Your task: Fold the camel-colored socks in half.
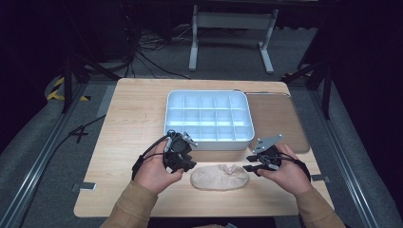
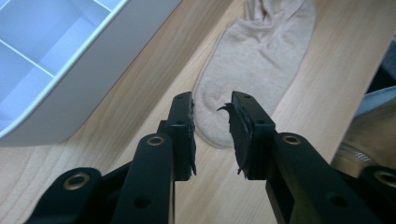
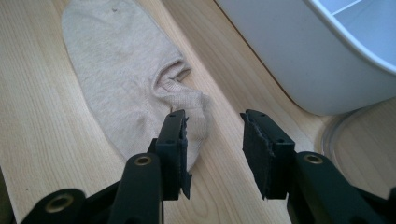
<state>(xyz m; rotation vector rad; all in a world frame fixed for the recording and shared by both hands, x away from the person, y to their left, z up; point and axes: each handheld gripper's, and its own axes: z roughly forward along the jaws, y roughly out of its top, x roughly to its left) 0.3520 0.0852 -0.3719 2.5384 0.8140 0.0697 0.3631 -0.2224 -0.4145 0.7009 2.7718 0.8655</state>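
Closest to me are the two tan sleeves coming up from the near edge of the table (image 1: 123,123), each hand carrying a black gripper, with a beige sock (image 1: 220,176) lying flat on the wood between them. Beyond the sock sits a white divided tray (image 1: 208,140), all its compartments bare, and off past the right hand a brown mat (image 1: 280,121) lies on the tabletop.

The left gripper (image 1: 190,165) is at the rounded toe end of the sock. Seen from its own camera, the left gripper (image 2: 212,105) has its jaws part open, one to each side of the sock's (image 2: 254,60) toe end. The pads stand clear of the cloth, so nothing is held there. The right gripper (image 1: 248,168) sits at the opposite, cuff end; along its own jaws, the right gripper (image 3: 212,123) stands wider, with the sock's (image 3: 121,70) bunched opening just ahead of one pad and bare wood under the other. It holds nothing either.

My reading is that this is the approach to a two-ended pickup, perhaps to fold or roll the sock before it goes in the tray. Next, each gripper needs to drop slightly and close on its own end, catching cloth without scraping the table.
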